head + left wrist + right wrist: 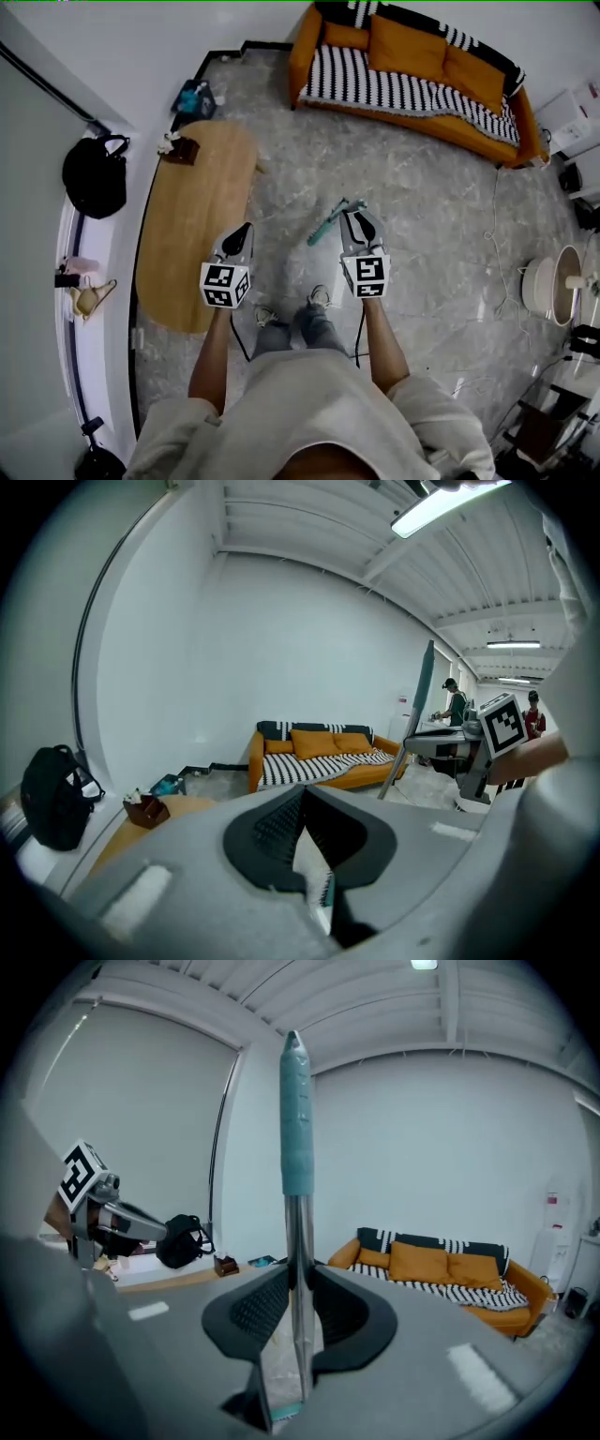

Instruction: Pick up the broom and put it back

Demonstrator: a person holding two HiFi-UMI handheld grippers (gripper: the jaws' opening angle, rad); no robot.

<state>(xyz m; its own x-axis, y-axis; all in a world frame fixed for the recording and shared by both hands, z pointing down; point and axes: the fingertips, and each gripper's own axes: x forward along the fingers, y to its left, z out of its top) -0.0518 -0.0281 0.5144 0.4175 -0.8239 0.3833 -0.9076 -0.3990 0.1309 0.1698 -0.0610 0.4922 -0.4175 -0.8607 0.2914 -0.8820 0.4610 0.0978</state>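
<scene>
Head view: person stands on stone floor [422, 206], one gripper in each hand.
- Left gripper [243, 229] is at 7 o'clock of centre, over the edge of the wooden table [192, 220].
- Right gripper [354, 215] is at 4 o'clock of centre. The broom [328, 225] has its teal handle end sticking out toward 8 o'clock from the jaws.
- Sofa [412, 70] is at 1 o'clock and black bag [94, 175] at 9 o'clock.

Left gripper view: jaws closed tip to tip, nothing clamped. Right gripper is at 3 o'clock with the broom shaft rising from it, well apart from the left jaws. Sofa is dead centre, bag at 8 o'clock.

Right gripper view: jaws clenched on the broom's metal shaft. The shaft stands upright and the teal grip runs up to 12 o'clock. Left gripper is at 9 o'clock, sofa at 4 o'clock.
</scene>
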